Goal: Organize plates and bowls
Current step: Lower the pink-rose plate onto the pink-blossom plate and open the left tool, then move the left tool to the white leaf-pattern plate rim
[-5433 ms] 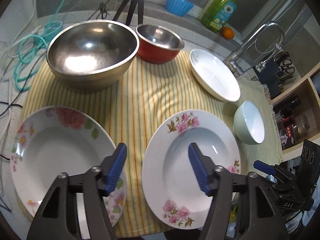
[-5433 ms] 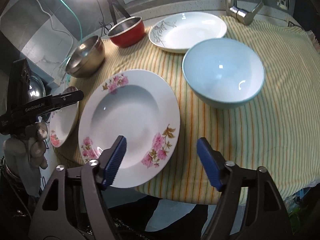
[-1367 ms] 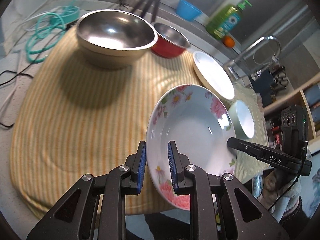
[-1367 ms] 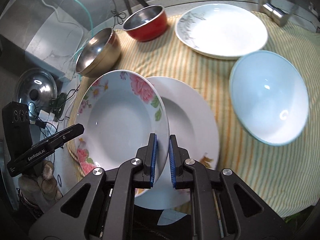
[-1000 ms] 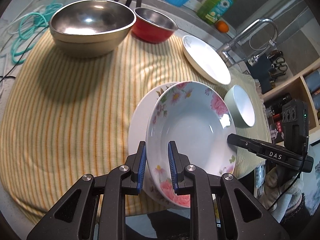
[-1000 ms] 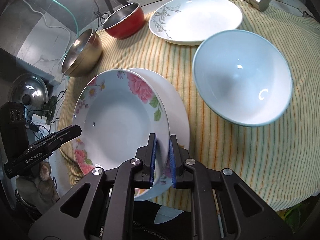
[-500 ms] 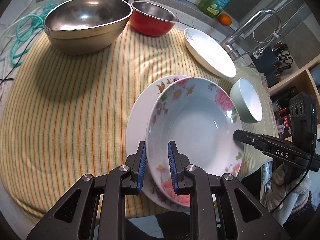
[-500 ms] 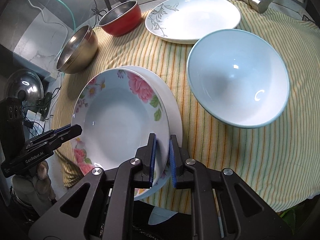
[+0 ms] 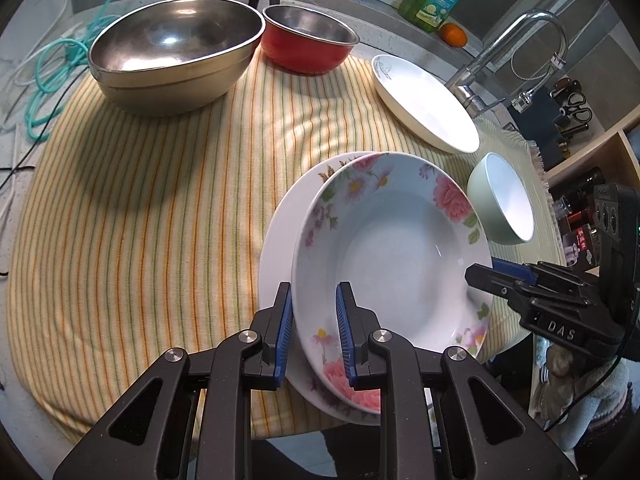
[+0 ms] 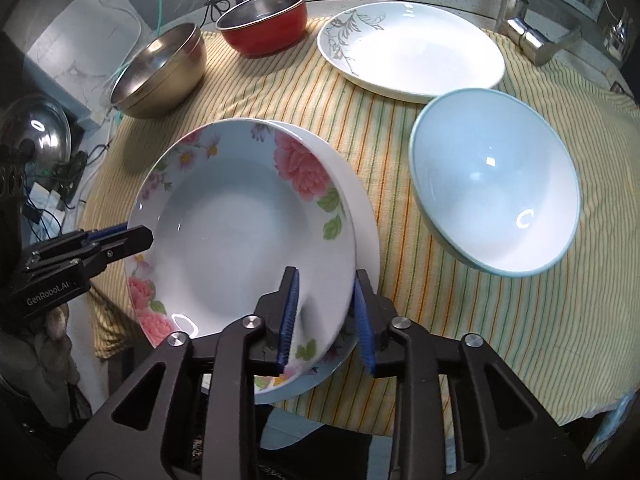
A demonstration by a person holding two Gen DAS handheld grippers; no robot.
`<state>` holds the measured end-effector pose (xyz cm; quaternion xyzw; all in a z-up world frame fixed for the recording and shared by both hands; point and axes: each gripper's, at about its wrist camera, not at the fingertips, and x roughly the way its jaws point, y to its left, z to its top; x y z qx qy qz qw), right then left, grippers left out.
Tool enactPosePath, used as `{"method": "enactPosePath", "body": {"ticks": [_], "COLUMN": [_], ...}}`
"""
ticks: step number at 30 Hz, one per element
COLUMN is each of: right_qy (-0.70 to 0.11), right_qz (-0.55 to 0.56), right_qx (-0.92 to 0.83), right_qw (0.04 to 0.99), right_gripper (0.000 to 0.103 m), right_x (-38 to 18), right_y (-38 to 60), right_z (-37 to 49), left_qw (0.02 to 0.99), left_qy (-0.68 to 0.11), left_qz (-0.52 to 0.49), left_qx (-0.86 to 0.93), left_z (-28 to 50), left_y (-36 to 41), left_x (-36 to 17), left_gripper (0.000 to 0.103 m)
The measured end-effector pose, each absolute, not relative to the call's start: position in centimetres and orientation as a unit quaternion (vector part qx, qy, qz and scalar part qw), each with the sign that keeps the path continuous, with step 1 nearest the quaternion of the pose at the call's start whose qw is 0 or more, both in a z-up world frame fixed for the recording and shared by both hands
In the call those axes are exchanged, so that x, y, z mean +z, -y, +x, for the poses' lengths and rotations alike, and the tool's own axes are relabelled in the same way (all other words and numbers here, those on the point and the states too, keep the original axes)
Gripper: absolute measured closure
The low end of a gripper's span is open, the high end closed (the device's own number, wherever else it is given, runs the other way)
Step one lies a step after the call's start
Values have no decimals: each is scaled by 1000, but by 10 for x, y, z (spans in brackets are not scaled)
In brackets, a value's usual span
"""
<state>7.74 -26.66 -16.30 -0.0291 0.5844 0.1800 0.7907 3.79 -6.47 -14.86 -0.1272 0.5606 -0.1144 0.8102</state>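
Resting on a second plate (image 9: 280, 240), the flowered plate (image 9: 400, 256) sits on the striped cloth (image 9: 140, 208). Both the left gripper (image 9: 312, 336) and right gripper (image 10: 326, 316) straddle its rim, jaws slightly parted. The steel bowl (image 9: 172, 40), red bowl (image 9: 308, 28) and pale green bowl (image 9: 506, 204) hold nothing.

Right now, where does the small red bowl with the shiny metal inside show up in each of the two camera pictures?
Left wrist view: the small red bowl sits top centre, just right of the large steel bowl.
Right wrist view: the same red bowl is upper left of centre, again right of the steel bowl.
Shared landmark: the white plate with a grey leaf sprig, right of it in both views.
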Motion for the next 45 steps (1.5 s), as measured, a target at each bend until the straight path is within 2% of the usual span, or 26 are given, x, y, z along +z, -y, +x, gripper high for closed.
{"method": "enactPosePath", "body": {"ticks": [12, 16, 20, 21, 22, 24, 30, 45], "right_qy": [-574, -567, -553, -549, -544, -535, -508, -471], "right_qz": [-29, -19, -4, 1, 6, 13, 32, 84], "right_qx": [184, 192, 194, 196, 200, 204, 208, 168], "right_qw": [797, 801, 810, 812, 815, 820, 835, 862], "right_gripper": [66, 56, 39, 35, 33, 29, 22, 22], "right_x": [-163, -160, -153, -150, -147, -140, -118, -88], "right_y": [265, 264, 268, 269, 271, 274, 289, 376], "right_z": [77, 76, 74, 74, 74, 74, 77, 130], "left_qw": [811, 815, 818, 820, 820, 823, 828, 841], "left_qy": [-559, -555, -549, -546, -545, -541, -528, -503], "left_qz": [-129, -129, -133, -135, -136, -139, -151, -152], "left_qx": [-110, -106, -108, -107, -107, -108, -111, -132], "left_z": [37, 38, 39, 39, 40, 42, 48, 94], "left_y": [64, 62, 60, 59, 59, 58, 58, 90], "left_x": [-147, -145, -140, -138, -137, -133, -123, -105], "left_gripper": [84, 83, 76, 70, 58, 49, 49, 49]}}
